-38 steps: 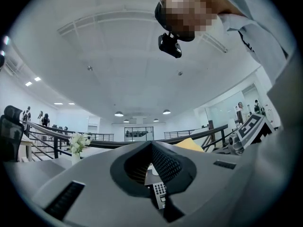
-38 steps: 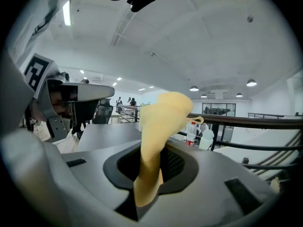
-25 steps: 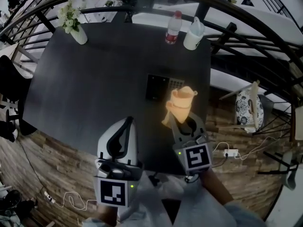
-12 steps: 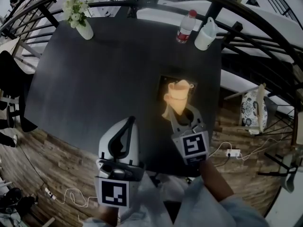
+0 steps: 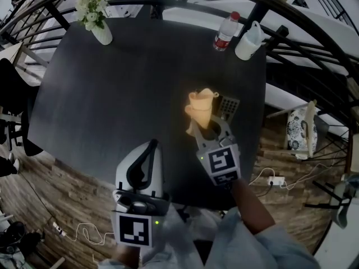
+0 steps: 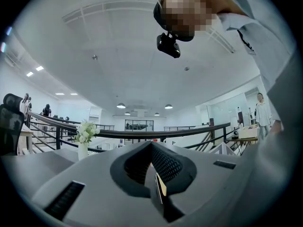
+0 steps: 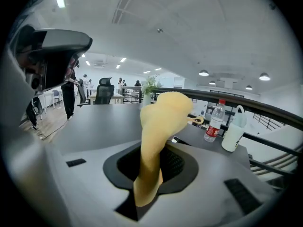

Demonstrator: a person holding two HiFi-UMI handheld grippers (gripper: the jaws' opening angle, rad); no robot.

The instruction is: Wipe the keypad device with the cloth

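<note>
A yellow-orange cloth [image 5: 200, 108] sticks up bunched from my right gripper [image 5: 207, 129], which is shut on it over the right part of the black table [image 5: 123, 77]. The same cloth [image 7: 158, 126] rises between the jaws in the right gripper view. The keypad device [image 5: 227, 107] lies flat just right of the cloth, mostly hidden behind it; only a grey keyed corner shows. My left gripper [image 5: 147, 156] hangs near the table's front edge, shut with nothing between its jaws [image 6: 154, 183].
A vase of white flowers [image 5: 95, 18] stands at the far left corner. A water bottle with red label [image 5: 224, 33] and a white jug [image 5: 249, 40] stand at the far right corner. A railing runs behind the table. A patterned chair [image 5: 297, 130] sits to the right.
My right gripper has carried the cloth leftward and slightly nearer, off the keypad, which now shows at the cloth's right. The left gripper has stayed put.
</note>
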